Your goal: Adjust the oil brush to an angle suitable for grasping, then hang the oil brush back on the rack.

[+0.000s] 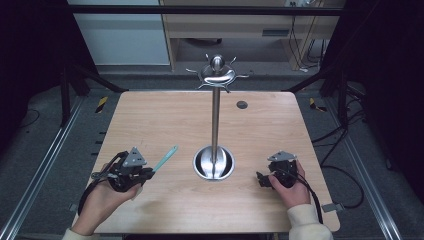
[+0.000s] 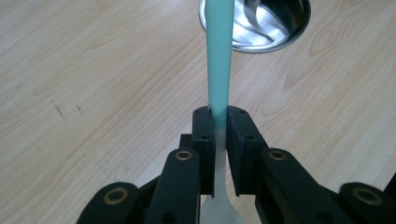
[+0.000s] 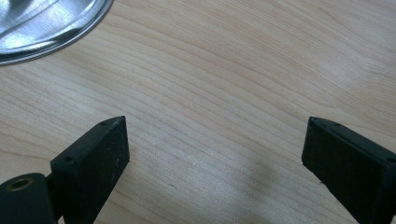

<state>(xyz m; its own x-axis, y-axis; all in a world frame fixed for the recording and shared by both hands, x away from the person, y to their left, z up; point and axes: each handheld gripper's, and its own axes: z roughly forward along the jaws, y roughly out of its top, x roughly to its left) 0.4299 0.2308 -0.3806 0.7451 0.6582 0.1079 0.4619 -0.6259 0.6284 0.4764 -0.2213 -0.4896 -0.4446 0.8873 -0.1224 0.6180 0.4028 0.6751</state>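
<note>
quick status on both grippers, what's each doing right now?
Left gripper: shut on the slim mint-green plastic utensil handle, which points toward the steel stand base.
Right gripper: open, holding nothing, over the bare wooden table.

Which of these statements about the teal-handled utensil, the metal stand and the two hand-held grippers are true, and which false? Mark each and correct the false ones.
1. The left hand-held gripper is shut on the teal-handled utensil. True.
2. The right hand-held gripper holds a spoon. False: its jaws stand wide open with only bare table between them.
3. The metal stand stands upright between the two hands. True.
4. A mug hangs from the top of the stand. False: its hooks are bare.
5. The utensil's handle points toward the stand's round base. True.
</note>
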